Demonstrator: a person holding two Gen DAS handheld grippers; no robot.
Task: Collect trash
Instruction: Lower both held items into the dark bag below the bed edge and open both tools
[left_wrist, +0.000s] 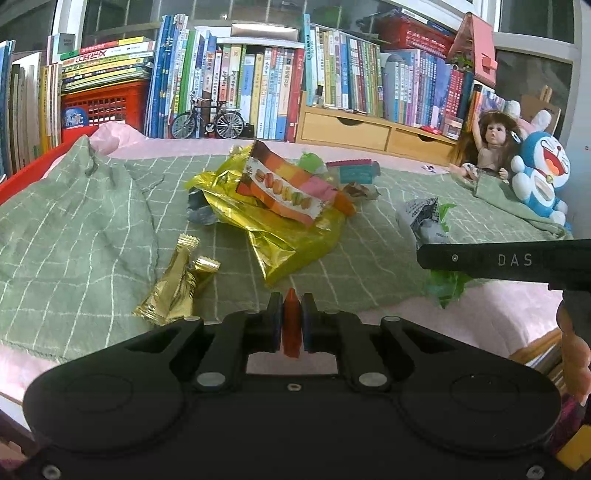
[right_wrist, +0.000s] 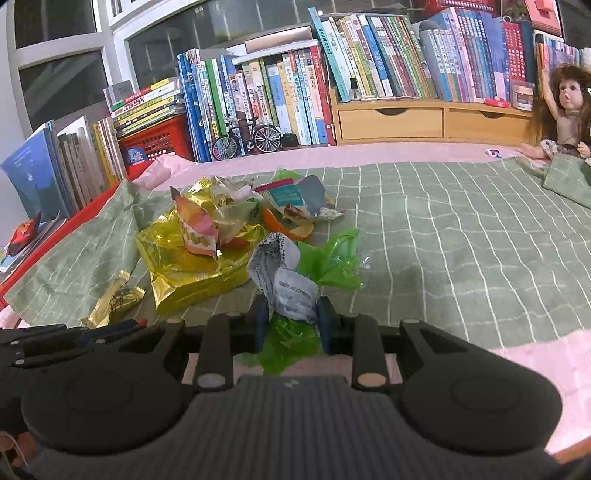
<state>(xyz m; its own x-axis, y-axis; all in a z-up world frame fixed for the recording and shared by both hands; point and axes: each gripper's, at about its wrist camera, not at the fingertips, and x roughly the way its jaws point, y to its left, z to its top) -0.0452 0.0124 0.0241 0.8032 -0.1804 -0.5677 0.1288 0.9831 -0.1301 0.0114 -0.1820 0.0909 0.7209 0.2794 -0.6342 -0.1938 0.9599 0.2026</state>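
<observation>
The left gripper (left_wrist: 291, 321) pinches an orange wrapper (left_wrist: 291, 325), the right gripper (right_wrist: 291, 321) a green-and-white wrapper (right_wrist: 288, 291); both hauls likely join the trash pile (right_wrist: 207, 251) next.

The cloth (right_wrist: 443, 240) is pale green with a white grid. A wrapper (left_wrist: 258, 225) is shiny gold-yellow; another wrapper (right_wrist: 328, 258) bright green.

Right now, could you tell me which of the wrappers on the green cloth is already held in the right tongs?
The crumpled green-and-white wrapper, pinched between the right tongs. The yellow foil bag and gold wrappers lie loose on the cloth.
</observation>
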